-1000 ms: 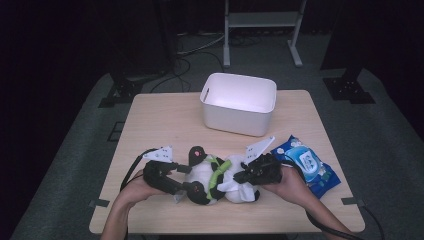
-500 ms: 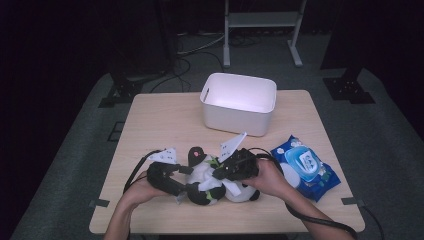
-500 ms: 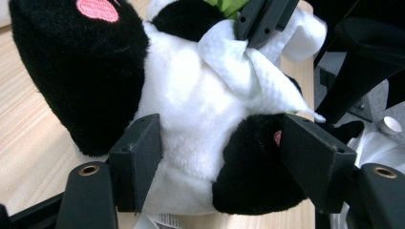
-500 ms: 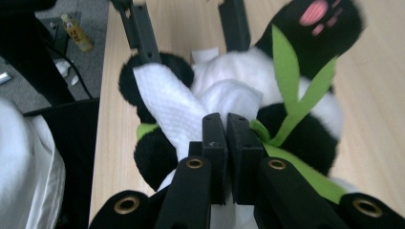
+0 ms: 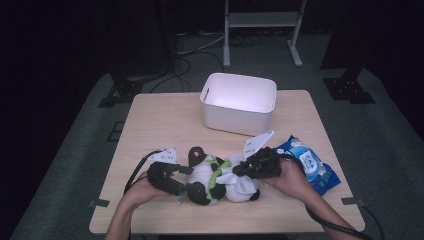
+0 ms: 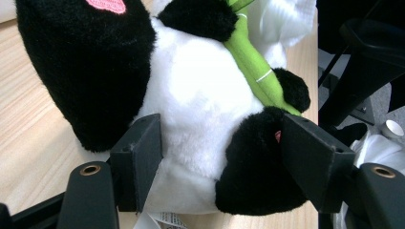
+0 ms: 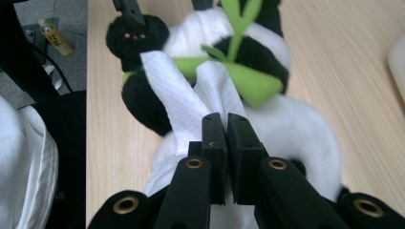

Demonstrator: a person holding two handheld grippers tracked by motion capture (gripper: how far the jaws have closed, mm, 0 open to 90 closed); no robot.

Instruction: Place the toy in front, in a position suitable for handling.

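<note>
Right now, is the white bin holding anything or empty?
Empty as far as the high view shows: the white bin shows bare inner walls and floor. The panda plush and wipes pack lie outside on the table.

Plush panda [image 5: 207, 175] on table [image 5: 160, 125], lower centre of frame. Wipe [image 5: 240, 182] on panda's right part. Bin [image 5: 240, 102] behind, upper centre. Wipes pack [image 5: 312, 165] right of panda, near table's right edge.

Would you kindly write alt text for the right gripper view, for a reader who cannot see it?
The right gripper has its two black jaws shut on a white wipe, which lies against a black and white toy panda with green trim. The panda lies on a light wooden table.
</note>
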